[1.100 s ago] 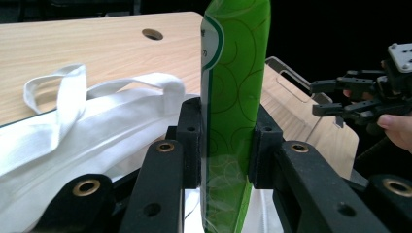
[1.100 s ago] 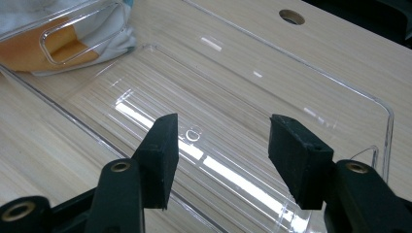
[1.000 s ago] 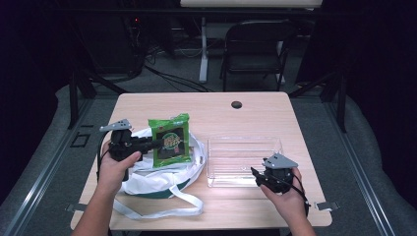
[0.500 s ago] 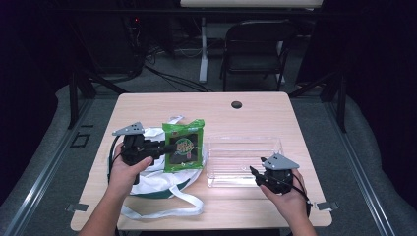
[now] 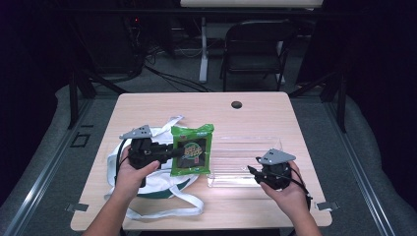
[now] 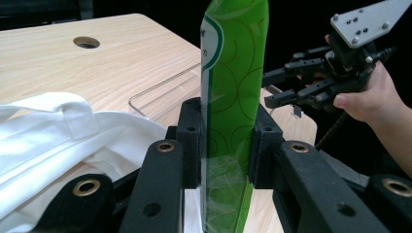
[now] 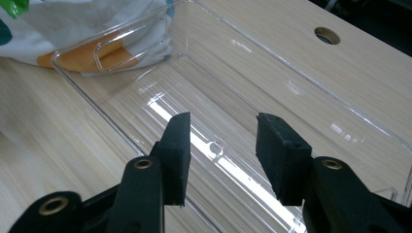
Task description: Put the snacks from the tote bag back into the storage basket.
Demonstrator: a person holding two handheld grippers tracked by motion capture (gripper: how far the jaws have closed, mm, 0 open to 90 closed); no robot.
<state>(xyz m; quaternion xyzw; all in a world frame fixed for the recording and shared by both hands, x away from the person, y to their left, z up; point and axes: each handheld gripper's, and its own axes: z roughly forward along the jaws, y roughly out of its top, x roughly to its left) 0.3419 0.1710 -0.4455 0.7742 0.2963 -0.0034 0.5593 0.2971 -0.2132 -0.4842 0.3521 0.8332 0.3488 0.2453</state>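
Where dark room surrounds wooden table [image 5: 162,105], left gripper [image 5: 172,153] clamping green packet [image 5: 193,150] (right gripper [image 5: 252,170] apart, closing)

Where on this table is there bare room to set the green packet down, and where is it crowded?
Bare wood lies across the far strip of the table around the round hole, and at the near edge between the two forearms. The clear tray holds nothing. The left side is crowded: the white bag spreads there, under the left tongs gripping the green packet.
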